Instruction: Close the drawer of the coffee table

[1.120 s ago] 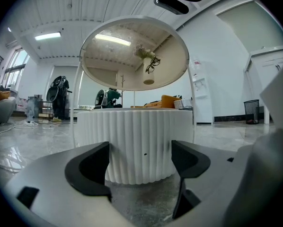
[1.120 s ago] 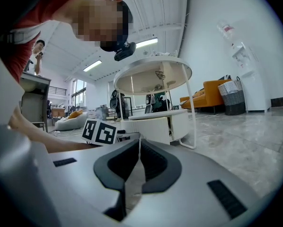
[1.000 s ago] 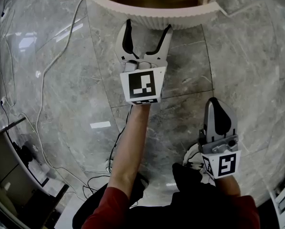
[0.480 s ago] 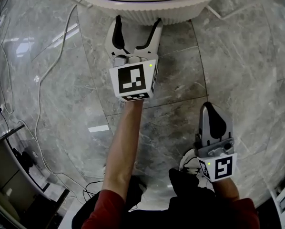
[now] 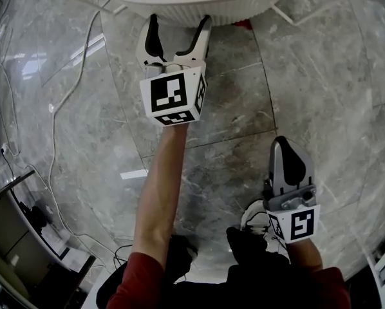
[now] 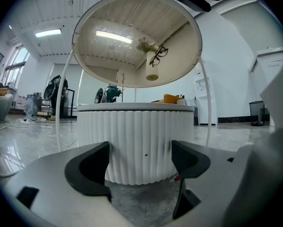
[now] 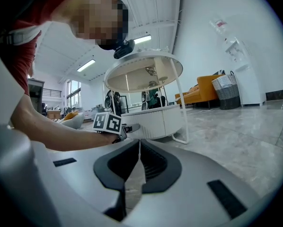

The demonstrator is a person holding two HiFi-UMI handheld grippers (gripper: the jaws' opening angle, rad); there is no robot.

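Marble floor (image 5: pixel 244 102) is spreading below; left gripper (image 5: pixel 178 24) is holding fingers (image 6: pixel 89 167) wide apart just at the ribbed drawer (image 6: pixel 139 143); right gripper (image 5: pixel 289 148) is hanging well back, fingers (image 7: pixel 153 167) closed, empty.

I see the floor (image 5: pixel 244 108) as polished grey marble, glossy, with bright reflections on it. The coffee table (image 6: pixel 139 141) has a white, matt, ribbed side. My left gripper (image 5: pixel 178 26) looks like smooth pale plastic with matt black pads (image 6: pixel 92 167). The sleeve (image 5: pixel 141 282) is red cloth.

Spacious showroom-like hall: marble floor (image 5: pixel 321 76), orange sofa (image 7: pixel 198 94), ceiling strip lights (image 7: pixel 92 65).
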